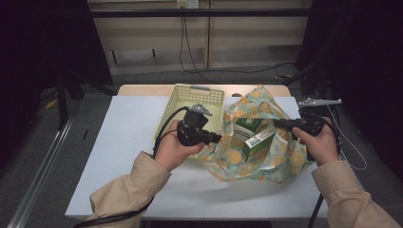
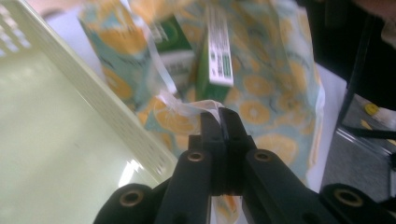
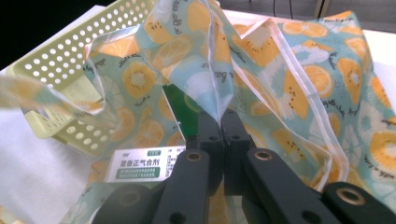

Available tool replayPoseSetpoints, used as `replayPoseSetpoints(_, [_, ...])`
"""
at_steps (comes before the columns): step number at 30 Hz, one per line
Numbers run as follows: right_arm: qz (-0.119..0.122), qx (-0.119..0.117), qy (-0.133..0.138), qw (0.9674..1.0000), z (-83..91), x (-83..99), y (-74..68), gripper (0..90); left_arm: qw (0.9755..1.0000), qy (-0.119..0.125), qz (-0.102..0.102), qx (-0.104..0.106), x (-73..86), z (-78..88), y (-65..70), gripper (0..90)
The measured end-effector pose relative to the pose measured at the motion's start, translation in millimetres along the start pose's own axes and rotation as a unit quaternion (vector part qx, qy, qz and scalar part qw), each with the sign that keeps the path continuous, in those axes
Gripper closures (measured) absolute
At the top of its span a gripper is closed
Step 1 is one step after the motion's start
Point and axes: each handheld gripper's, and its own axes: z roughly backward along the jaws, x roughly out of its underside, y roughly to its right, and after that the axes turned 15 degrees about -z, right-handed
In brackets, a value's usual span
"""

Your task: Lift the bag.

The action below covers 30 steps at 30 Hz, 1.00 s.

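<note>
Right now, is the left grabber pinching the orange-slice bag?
Touching. In the left gripper view, the left gripper has its jaws shut on a thin white edge of the bag, which bunches up right at the tips.

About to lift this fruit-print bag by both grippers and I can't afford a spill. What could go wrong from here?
1. The left gripper pinches just a thin strip of the bag edge; it may slip or tear under load.
2. The two green boxes stand loose in the open mouth, one tilted, and could tip out as the bag rises.
3. The basket touches the bag's side, so the fabric might drag it.
</note>
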Motion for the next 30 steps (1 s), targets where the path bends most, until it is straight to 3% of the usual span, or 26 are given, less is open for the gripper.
replayPoseSetpoints(4, [0.002, 0.002, 0.006, 1.0000, 5.2, -7.2, -2.0, 89.4, 0.9997, 0.022, 0.006, -0.008, -23.1, 16.8, -8.4, 90.0])
replayPoseSetpoints(12, [0.007, 0.002, 0.017, 0.9998, 12.0, -22.5, -7.6, 89.4, 0.9985, 0.040, 0.020, -0.030, -59.7, 41.7, -27.2, 90.0])
replayPoseSetpoints(18, [0.012, -0.001, 0.022, 0.9997, 14.5, -32.6, -11.6, 89.5, 0.9974, 0.052, 0.032, -0.037, -77.6, 53.9, -38.7, 90.0])
replayPoseSetpoints(26, [0.011, -0.005, 0.028, 0.9995, 17.5, -41.0, -12.5, 89.5, 0.9968, 0.053, 0.032, -0.049, -95.7, 64.0, -49.2, 90.0])
replayPoseSetpoints(30, [0.009, -0.008, 0.033, 0.9994, 19.8, -46.8, -12.7, 89.5, 0.9956, 0.066, 0.033, -0.057, -107.7, 75.5, -55.0, 90.0])
